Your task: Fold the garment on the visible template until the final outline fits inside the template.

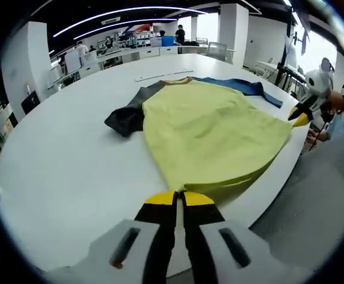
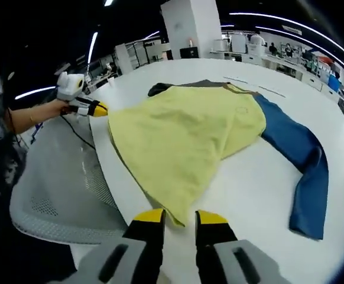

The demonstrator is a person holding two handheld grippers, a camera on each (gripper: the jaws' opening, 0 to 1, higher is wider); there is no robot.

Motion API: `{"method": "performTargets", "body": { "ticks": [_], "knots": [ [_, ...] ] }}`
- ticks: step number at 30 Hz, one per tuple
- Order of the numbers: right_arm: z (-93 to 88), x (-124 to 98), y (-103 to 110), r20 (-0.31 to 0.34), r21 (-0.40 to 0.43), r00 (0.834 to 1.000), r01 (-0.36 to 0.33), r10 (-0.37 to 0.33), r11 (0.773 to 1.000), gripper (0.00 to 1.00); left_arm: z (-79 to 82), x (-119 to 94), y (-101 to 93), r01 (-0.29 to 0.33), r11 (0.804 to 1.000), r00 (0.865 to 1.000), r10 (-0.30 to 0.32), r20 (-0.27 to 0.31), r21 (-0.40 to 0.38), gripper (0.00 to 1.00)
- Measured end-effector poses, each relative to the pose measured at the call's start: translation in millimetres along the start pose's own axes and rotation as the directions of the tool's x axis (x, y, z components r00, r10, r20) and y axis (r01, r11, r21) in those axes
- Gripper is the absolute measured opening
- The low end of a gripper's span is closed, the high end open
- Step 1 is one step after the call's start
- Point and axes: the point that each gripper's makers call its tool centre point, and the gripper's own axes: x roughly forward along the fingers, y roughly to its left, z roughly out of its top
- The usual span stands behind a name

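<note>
So the garment (image 1: pixel 213 130) lies flat on the white table (image 1: pixel 71 154), long axis running away from me, hem nearest. My left gripper (image 1: pixel 179 199) sits narrow at one hem corner — right gripper (image 2: pixel 179 218) slightly parted at the other.

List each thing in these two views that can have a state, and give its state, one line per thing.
Garment: spread flat on the table, yellow body unfolded, hem at the near edge.
Blue sleeve: stretched out flat, not folded in.
Dark sleeve: lying out to the side, slightly bunched.
Left gripper: jaws nearly shut at the hem; grip unclear.
Right gripper: jaws open astride the hem corner.
Table: white, holding the garment.
</note>
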Motion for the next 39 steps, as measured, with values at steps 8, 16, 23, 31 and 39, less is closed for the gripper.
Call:
{"method": "performTargets", "body": {
  "ticks": [8, 16, 23, 31, 39],
  "knots": [
    [-10.2, 3, -15, -0.015, 0.093, 0.995, 0.099, -0.098, 0.991, 0.12, 0.5, 0, -0.7, -0.002, 1.000, 1.000, 0.002, -0.003, 0.006, 0.00],
    [-14.9, 21, -6, -0.057, 0.072, 0.988, 0.150, -0.146, 0.986, 0.10, 1.9, -1, -1.0, -0.003, 1.000, 1.000, 0.003, -0.002, 0.008, 0.00],
    [-23.2, 28, -2, -0.100, 0.051, 0.977, 0.195, -0.190, 0.979, 0.10, 2.9, -1, -1.2, -0.004, 1.000, 1.000, 0.004, -0.004, 0.012, 0.00],
    [-22.7, 30, 0, -0.092, 0.076, 0.966, 0.248, -0.241, 0.966, 0.11, 2.0, 1, 0.8, -0.003, 1.000, 1.000, 0.003, -0.002, 0.010, 0.00],
    [-21.3, 34, 2, -0.114, 0.046, 0.954, 0.282, -0.276, 0.958, 0.05, 0.7, 0, 0.0, 0.000, 1.000, 1.000, 0.000, -0.004, 0.013, 0.00]
  ]
}}
